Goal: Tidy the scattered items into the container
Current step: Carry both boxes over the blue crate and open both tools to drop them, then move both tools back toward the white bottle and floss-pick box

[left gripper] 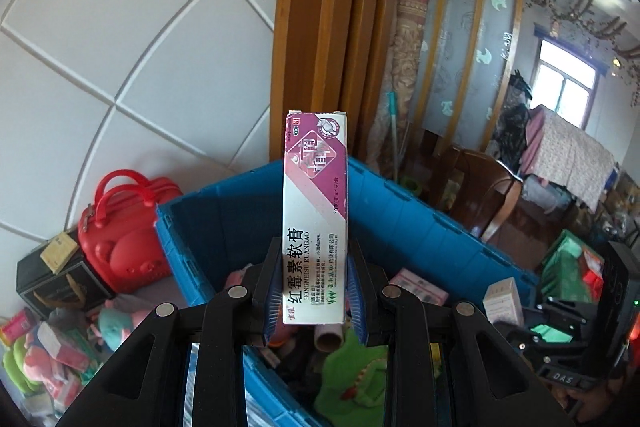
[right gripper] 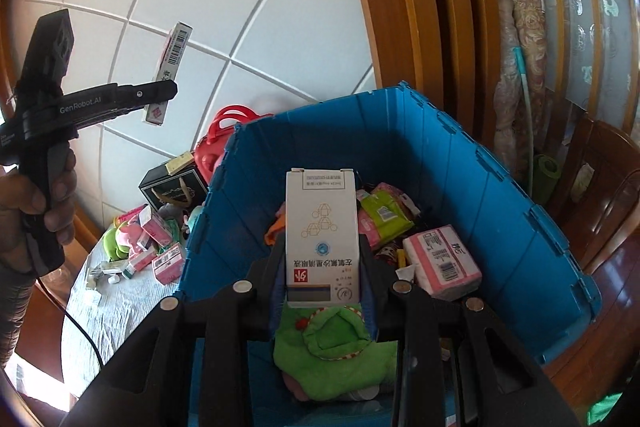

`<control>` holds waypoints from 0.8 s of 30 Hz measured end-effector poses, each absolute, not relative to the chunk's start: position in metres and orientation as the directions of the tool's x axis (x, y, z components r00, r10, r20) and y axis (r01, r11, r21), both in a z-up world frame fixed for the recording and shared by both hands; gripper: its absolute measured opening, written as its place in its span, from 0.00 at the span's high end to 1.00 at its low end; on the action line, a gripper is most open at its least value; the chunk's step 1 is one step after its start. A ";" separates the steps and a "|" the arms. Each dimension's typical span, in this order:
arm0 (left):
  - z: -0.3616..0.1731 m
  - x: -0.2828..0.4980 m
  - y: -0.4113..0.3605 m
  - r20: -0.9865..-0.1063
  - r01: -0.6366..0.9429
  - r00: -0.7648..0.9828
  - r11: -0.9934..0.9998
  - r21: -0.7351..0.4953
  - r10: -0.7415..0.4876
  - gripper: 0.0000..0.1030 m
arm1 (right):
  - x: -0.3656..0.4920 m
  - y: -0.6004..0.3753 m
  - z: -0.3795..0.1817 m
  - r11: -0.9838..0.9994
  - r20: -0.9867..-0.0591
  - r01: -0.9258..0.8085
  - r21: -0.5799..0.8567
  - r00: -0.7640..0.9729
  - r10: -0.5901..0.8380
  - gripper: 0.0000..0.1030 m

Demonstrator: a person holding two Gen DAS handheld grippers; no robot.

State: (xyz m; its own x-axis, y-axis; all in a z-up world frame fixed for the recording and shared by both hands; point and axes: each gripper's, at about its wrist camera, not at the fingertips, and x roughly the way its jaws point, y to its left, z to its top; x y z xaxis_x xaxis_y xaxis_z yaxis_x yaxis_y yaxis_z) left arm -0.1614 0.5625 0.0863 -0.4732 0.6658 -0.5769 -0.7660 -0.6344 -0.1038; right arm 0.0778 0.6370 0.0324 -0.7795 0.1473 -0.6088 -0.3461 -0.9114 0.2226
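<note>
My left gripper (left gripper: 314, 255) is shut on a long white-and-purple ointment box (left gripper: 315, 211), held upright above the blue crate (left gripper: 420, 211). In the right wrist view the left gripper (right gripper: 160, 95) holds that ointment box (right gripper: 170, 67) high at the left of the crate. My right gripper (right gripper: 322, 247) is shut on a white eye-drop box (right gripper: 322, 235), held over the blue crate's (right gripper: 500, 219) inside. The crate holds a green plush toy (right gripper: 336, 355), pink packets (right gripper: 442, 263) and other items. In the left wrist view the right gripper (left gripper: 560, 323) shows at the right edge with the white box (left gripper: 504, 301).
Scattered small boxes and plush toys (right gripper: 148, 247) lie on the grey cloth left of the crate (left gripper: 52, 351). A red bear-shaped case (left gripper: 124, 231) and a black box (left gripper: 56, 275) stand behind them. Wooden chairs (right gripper: 600, 195) are at the right.
</note>
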 end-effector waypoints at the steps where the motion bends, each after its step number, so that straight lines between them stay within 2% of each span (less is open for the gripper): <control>1: 0.086 -0.164 0.569 -0.583 -0.769 -0.467 -0.631 -0.104 0.665 0.73 | 0.079 0.642 0.031 -0.906 -0.614 -0.358 0.225 -0.774 0.154 0.71; 10: 0.089 -0.190 0.610 -0.585 -0.766 -0.481 -0.637 -0.082 0.653 0.71 | 0.084 0.674 0.028 -0.867 -0.624 -0.460 0.191 -0.739 0.255 0.70; 11: 0.091 -0.192 0.613 -0.585 -0.767 -0.482 -0.637 -0.080 0.653 0.56 | 0.084 0.679 0.028 -0.858 -0.624 -0.479 0.187 -0.732 0.273 0.68; 12: 0.093 -0.193 0.614 -0.581 -0.764 -0.488 -0.641 -0.077 0.652 0.42 | 0.085 0.683 0.028 -0.851 -0.623 -0.492 0.186 -0.729 0.285 0.51; 13: 0.096 -0.193 0.614 -0.565 -0.756 -0.507 -0.650 -0.070 0.651 0.17 | 0.086 0.686 0.029 -0.846 -0.617 -0.500 0.187 -0.730 0.295 0.38; 14: 0.098 -0.193 0.613 -0.548 -0.750 -0.525 -0.658 -0.064 0.651 0.11 | 0.088 0.687 0.030 -0.842 -0.609 -0.506 0.189 -0.733 0.303 0.15; 15: 0.099 -0.195 0.611 -0.546 -0.749 -0.528 -0.660 -0.063 0.651 0.11 | 0.089 0.689 0.031 -0.841 -0.603 -0.505 0.193 -0.738 0.304 0.11; 24: 0.094 -0.207 0.595 -0.563 -0.731 -0.524 -0.677 -0.089 0.639 0.11 | 0.084 0.687 0.027 -0.852 -0.617 -0.483 0.202 -0.738 0.272 0.11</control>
State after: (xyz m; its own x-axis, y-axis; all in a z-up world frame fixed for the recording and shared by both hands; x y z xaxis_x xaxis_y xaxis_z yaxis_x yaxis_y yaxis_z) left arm -0.2073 0.5950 0.0936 -0.5242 0.6394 -0.5625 -0.7306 -0.6770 -0.0888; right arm 0.0836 0.6865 0.0269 -0.7383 0.2717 -0.6173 -0.4827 -0.8521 0.2022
